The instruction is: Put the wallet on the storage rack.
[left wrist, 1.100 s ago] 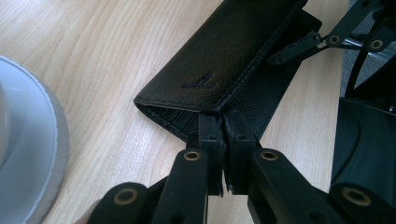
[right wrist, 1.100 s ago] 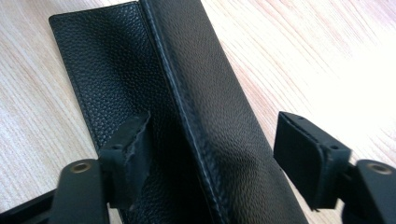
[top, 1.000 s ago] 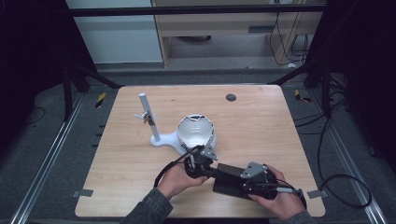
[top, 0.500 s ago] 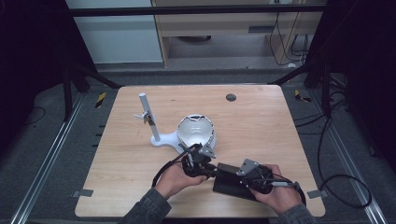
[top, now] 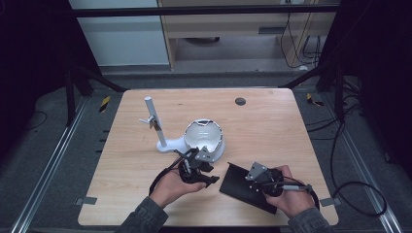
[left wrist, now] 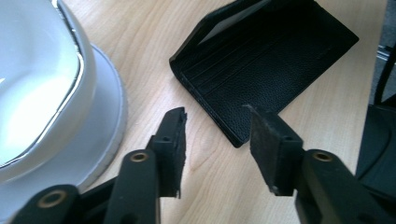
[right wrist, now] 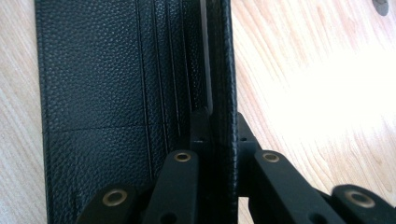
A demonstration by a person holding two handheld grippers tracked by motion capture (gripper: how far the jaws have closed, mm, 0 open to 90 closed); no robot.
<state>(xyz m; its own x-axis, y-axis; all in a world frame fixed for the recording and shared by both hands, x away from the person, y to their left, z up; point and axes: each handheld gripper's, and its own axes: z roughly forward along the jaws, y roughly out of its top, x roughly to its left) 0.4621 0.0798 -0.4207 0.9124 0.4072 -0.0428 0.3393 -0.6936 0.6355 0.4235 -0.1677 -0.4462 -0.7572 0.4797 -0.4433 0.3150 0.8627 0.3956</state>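
You have one black wallet (top: 245, 187), one white bowl (top: 204, 138), one white stand with upright post (top: 156, 124), two grippers: left (top: 206, 167), right (top: 252, 177).

The wallet (left wrist: 261, 70) is black with a fine pebbled grain like leather, matt, its card slots cut as smooth straight edges, and the desk (top: 272, 126) under it is pale wood with a faint streaked grain and a soft sheen. The bowl (top: 204, 137) and its round base look like glossy white plastic with a bright silvery rim. Each tool (left wrist: 217, 140) has matt black plastic-looking jaws, rough at the pads, set with small brass-coloured rivets.
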